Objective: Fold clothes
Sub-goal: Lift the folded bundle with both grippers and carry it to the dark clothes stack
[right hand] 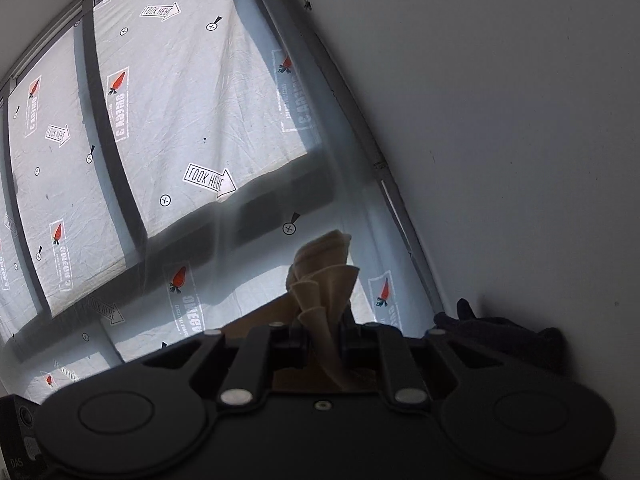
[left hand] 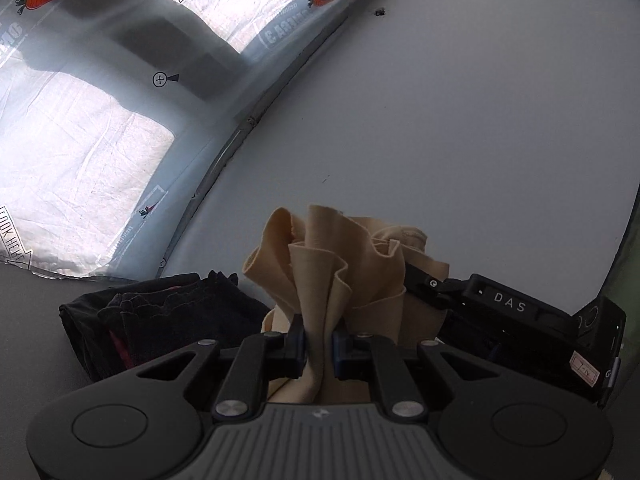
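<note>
A beige garment (left hand: 332, 264) is bunched in folds between the pads of my left gripper (left hand: 320, 350), which is shut on it. In the right wrist view my right gripper (right hand: 325, 342) is shut on another bunch of the same beige garment (right hand: 326, 276), which fans upward from the jaws. The right gripper's black body (left hand: 508, 308) shows to the right in the left wrist view, close beside the cloth. Both grippers are raised and point toward a wall and a covered window.
A dark black garment with red patches (left hand: 160, 316) lies on the grey surface at lower left. A dark cloth heap (right hand: 504, 336) sits against the pale wall (right hand: 500, 120). Printed film covers the window (right hand: 172, 120). A brown edge (right hand: 260, 316) shows beneath the cloth.
</note>
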### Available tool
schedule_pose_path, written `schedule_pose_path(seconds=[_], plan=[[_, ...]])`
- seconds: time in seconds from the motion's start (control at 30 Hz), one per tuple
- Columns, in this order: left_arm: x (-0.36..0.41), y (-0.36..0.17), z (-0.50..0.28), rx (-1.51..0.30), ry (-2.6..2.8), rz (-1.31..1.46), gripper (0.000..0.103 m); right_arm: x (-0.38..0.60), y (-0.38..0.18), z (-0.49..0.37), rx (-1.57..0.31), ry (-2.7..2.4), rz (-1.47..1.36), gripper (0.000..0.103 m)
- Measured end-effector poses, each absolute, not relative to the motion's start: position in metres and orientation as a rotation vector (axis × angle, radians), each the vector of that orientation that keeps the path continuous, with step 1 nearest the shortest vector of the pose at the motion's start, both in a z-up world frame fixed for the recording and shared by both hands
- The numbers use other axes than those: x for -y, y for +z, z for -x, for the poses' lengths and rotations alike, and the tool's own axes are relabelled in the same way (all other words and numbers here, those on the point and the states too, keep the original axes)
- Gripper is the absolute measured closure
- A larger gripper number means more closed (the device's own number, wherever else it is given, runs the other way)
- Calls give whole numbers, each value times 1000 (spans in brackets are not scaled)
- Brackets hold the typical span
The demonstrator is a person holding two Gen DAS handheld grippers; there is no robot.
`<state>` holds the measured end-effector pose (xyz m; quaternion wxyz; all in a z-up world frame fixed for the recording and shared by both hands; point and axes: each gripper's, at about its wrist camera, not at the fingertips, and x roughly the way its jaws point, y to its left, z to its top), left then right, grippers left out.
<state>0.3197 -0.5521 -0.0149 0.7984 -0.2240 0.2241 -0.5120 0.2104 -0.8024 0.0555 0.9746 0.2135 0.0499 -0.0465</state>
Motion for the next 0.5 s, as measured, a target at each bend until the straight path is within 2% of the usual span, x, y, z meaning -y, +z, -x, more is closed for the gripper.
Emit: schedule_pose_path(seconds=[0.17,0.33,0.43,0.47,0.5], plan=[[600,-37,-358,-520,-1119,450,90,846,53,-258,-124,-114,-349,87],[625,-72,-423,-627,-962,427,89,885,22,-338,-200,-145,-341,85],[623,-91,-464,-725,-799,451,84,897,9,-385,-249,-210,-318,75],[621,-96,-473,-754,-757,467,83,895,8,-395,-258,-240,-276,67],[618,-101,-482,-774,-716,477,82,892,6,-399,-246,-252,-230,67]])
